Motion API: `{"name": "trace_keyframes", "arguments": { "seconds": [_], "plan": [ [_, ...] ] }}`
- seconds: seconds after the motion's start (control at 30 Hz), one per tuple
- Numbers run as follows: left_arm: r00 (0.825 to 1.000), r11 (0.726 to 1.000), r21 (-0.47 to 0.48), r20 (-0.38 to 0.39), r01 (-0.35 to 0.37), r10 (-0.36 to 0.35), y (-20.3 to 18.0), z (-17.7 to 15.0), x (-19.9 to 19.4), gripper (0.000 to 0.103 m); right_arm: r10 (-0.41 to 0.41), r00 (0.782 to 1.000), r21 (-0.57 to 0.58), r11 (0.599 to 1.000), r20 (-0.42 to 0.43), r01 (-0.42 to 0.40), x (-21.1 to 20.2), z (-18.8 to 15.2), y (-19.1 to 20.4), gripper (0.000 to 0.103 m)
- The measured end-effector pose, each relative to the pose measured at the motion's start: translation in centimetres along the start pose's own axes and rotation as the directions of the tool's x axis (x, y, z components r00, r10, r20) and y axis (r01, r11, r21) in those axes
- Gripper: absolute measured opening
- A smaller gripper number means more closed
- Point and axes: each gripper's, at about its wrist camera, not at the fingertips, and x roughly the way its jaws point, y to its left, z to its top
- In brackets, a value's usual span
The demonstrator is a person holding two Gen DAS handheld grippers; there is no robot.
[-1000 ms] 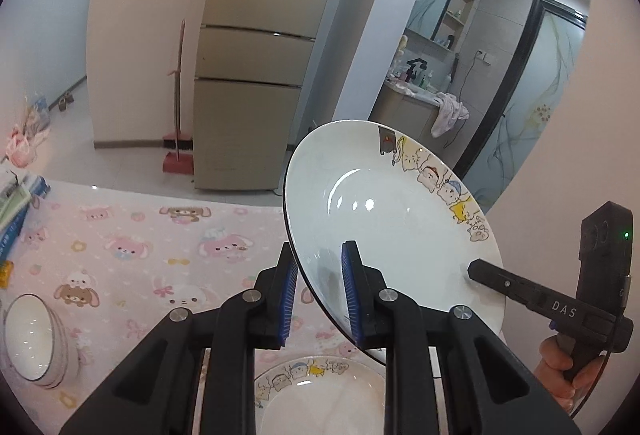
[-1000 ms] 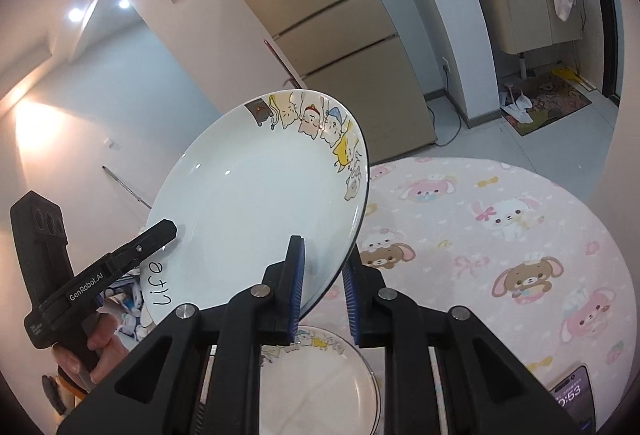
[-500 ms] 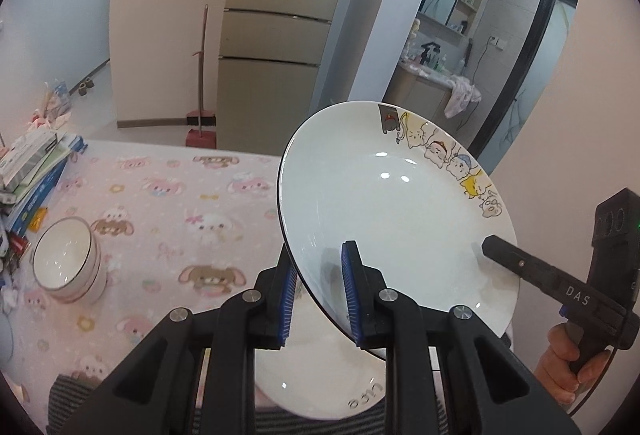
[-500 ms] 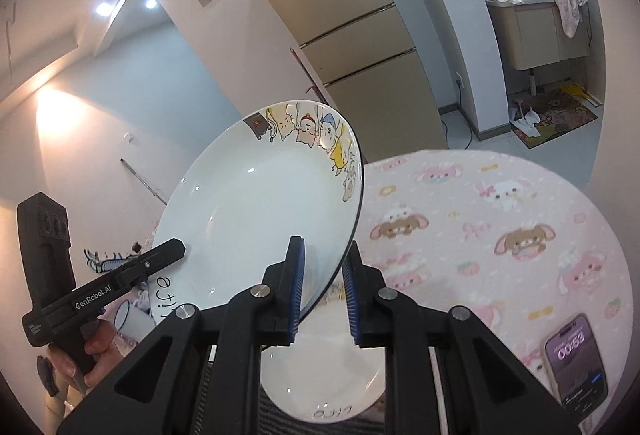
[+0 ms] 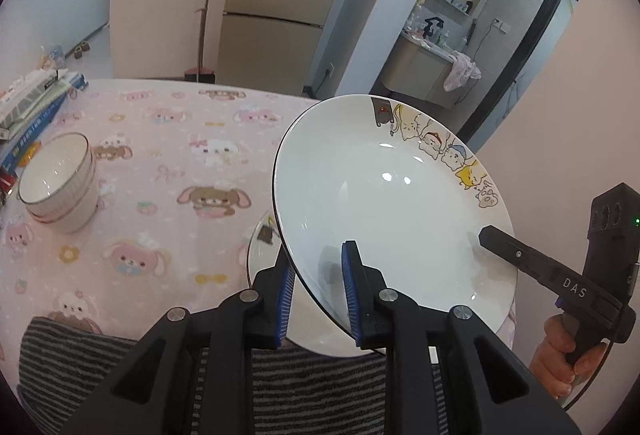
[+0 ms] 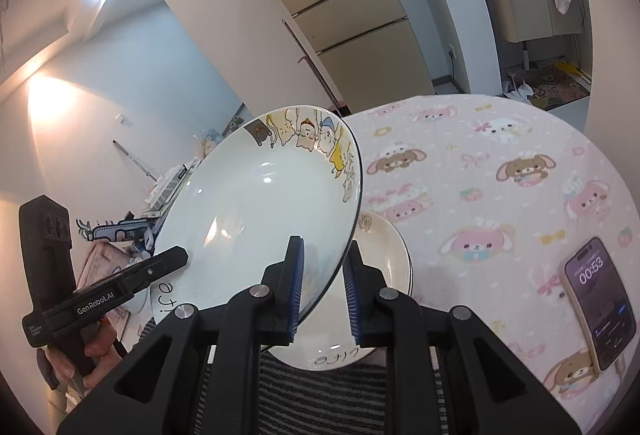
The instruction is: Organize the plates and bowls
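A white plate with cartoon cats on its rim (image 5: 392,203) (image 6: 260,219) is held tilted in the air above the table's near edge. My left gripper (image 5: 318,291) is shut on its left rim and my right gripper (image 6: 322,287) is shut on its right rim. Under it a stack of similar plates (image 6: 380,267) (image 5: 260,247) lies on the pink tablecloth. A stack of white bowls (image 5: 60,183) stands at the left of the table.
The round table has a pink animal-print cloth (image 6: 500,195). A phone (image 6: 600,299) lies at the right. Boxes and clutter (image 5: 32,103) lie at the far left. A striped cloth (image 6: 320,395) lies at the near edge.
Both grippers have lowered the plate and tipped it flatter, bringing it down toward the stack of plates; the table and the bowls now fill more of the view.
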Motion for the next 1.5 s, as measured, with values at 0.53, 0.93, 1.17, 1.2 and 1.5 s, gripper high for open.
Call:
{"name": "trace_keyframes", "arguments": {
  "seconds": [0.53, 0.93, 1.17, 1.2, 1.5],
  "plan": [
    [0.989, 0.998, -0.054, -0.145, -0.028, 0.019, 2.4, -3.9, 6.2, 0.024, -0.087, 0.994, -0.01, 0.996, -0.065, 0.086, 3.2, -3.7, -1.4, 0.021],
    [0.983, 0.997, -0.041, -0.175, -0.059, 0.051, 2.9, -4.5, 8.1, 0.024, -0.127, 0.986, -0.022, 0.992, -0.11, 0.125, 5.3, -4.9, -2.0, 0.022],
    [0.984, 0.996, -0.01, -0.155, -0.091, 0.088, 2.5, -4.7, 8.0, 0.024, -0.169, 0.979, -0.051, 0.985, -0.112, 0.164, 6.0, -5.3, -1.8, 0.022],
    [0.984, 0.996, -0.006, -0.153, -0.094, 0.092, 2.3, -4.8, 8.0, 0.024, -0.165, 0.98, -0.049, 0.986, -0.115, 0.16, 6.0, -5.3, -1.8, 0.022],
    [0.985, 0.996, 0.008, -0.151, -0.086, 0.086, 1.9, -6.5, 6.9, 0.024, -0.187, 0.976, -0.061, 0.981, -0.111, 0.182, 5.3, -6.1, -1.5, 0.022]
  ]
}}
